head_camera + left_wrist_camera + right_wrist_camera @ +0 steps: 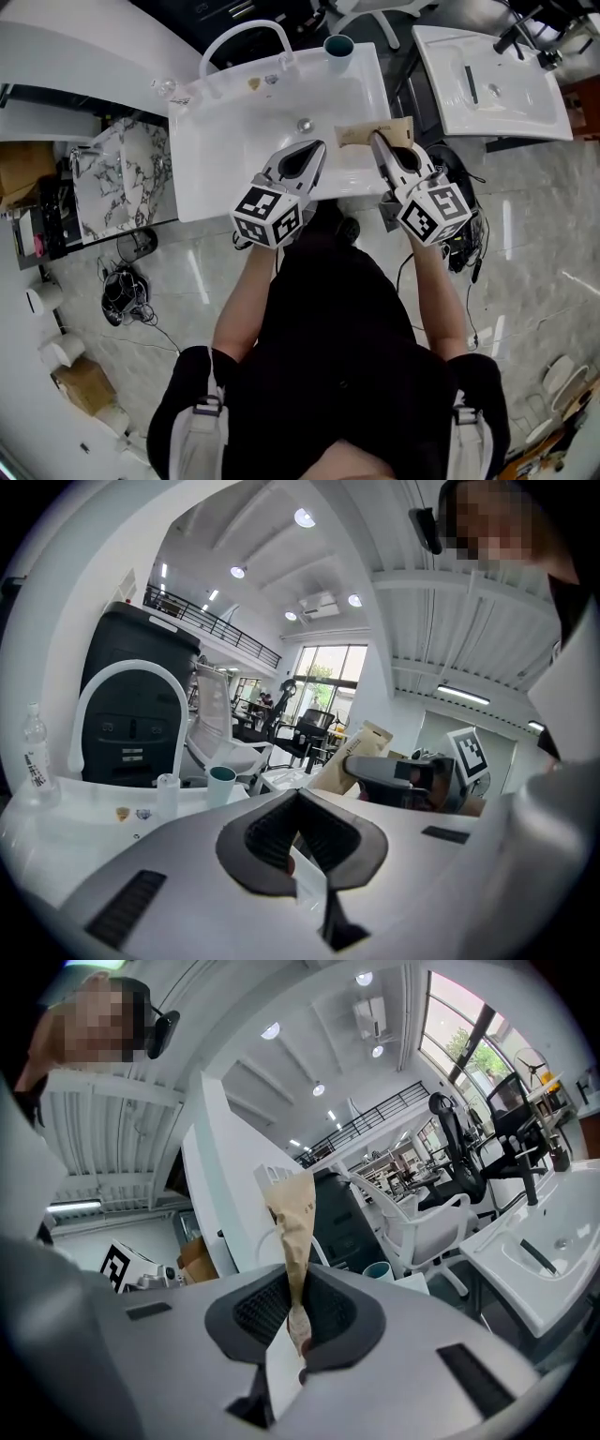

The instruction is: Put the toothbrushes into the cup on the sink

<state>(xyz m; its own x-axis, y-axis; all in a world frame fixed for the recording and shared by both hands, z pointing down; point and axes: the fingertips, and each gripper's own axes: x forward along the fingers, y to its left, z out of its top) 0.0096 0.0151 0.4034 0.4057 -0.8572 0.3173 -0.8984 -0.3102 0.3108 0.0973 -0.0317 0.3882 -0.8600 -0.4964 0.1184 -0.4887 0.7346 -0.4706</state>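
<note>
A teal cup [338,45] stands on the back rim of the white sink [216,150], right of the faucet [246,37]. My right gripper [376,141] is shut on a flat brown paper packet [361,134], which it holds over the sink's right side. In the right gripper view the packet [292,1227] rises from between the jaws of that gripper [298,1312], with the cup [379,1271] beyond. What is in the packet is hidden. My left gripper [317,150] hovers over the basin just left of the packet, shut and holding nothing [298,803]. I see no loose toothbrush.
A drain [304,124] sits mid-basin. A small clear bottle [164,87] stands at the sink's back left corner. A second white sink [487,84] is at the right, and a marble-patterned basin [122,178] at the left. Cables lie on the floor.
</note>
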